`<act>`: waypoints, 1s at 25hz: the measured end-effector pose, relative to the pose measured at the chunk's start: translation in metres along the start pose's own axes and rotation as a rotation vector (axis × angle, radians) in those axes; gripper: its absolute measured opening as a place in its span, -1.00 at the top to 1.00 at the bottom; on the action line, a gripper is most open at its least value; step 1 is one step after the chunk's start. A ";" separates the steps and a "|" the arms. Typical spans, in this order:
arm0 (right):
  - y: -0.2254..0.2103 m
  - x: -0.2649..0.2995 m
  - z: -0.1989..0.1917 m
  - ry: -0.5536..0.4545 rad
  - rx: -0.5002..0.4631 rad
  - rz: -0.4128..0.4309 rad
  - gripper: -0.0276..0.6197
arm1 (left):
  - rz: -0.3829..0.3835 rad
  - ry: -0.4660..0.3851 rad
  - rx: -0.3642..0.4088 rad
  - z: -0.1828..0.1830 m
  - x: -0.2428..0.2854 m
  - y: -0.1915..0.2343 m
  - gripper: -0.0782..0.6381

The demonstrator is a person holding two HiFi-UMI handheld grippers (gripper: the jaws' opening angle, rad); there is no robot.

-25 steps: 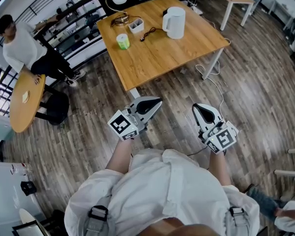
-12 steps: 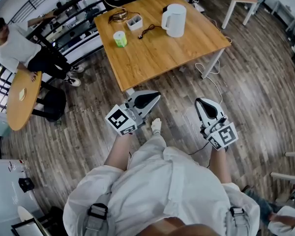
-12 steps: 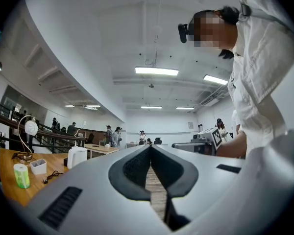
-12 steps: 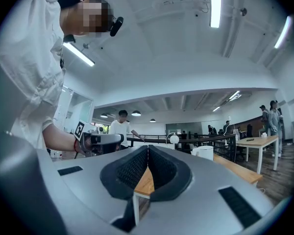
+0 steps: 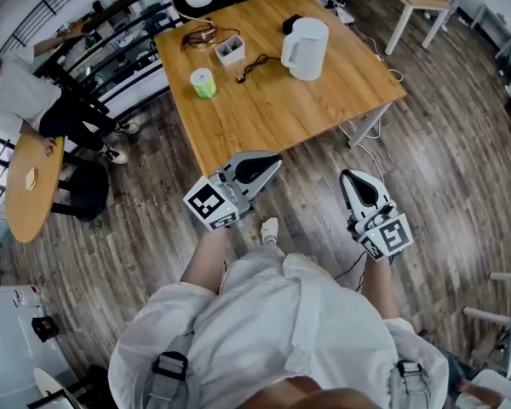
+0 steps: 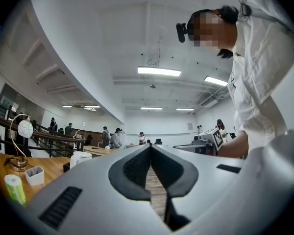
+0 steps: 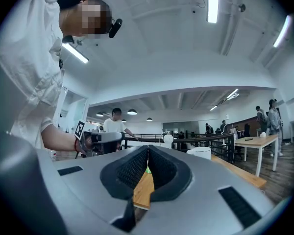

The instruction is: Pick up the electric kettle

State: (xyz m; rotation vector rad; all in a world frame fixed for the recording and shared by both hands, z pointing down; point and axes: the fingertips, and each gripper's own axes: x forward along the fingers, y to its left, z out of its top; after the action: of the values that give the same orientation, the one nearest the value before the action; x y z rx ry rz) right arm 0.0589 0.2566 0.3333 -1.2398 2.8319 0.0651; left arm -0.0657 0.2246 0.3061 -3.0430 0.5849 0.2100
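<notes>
Left gripper and right gripper are held shut and empty over the floor, short of the table. The kettle stands upright toward the table's far side, well apart from both. The approach is judged to be the step in hand; next, one gripper's jaws must be opened and brought round the kettle.

Bright ceiling strip lights, sharp focus, fisheye-curved edges.

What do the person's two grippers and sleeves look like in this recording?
The left gripper and right gripper both have pale grey shells, with black textured pads lining the jaws. Each carries a marker cube with black-and-white squares at its rear. The person wears a white shirt whose sleeves leave the forearms bare.
</notes>
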 end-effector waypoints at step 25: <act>-0.103 0.164 -0.018 0.020 0.005 -0.071 0.88 | -0.058 0.016 -0.035 -0.013 0.030 0.184 0.76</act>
State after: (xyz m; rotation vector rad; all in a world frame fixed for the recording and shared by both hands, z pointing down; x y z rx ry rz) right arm 0.0227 0.0659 0.3387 -1.3456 2.8001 0.0439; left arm -0.1051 0.0421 0.3126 -3.0929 0.4980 0.1962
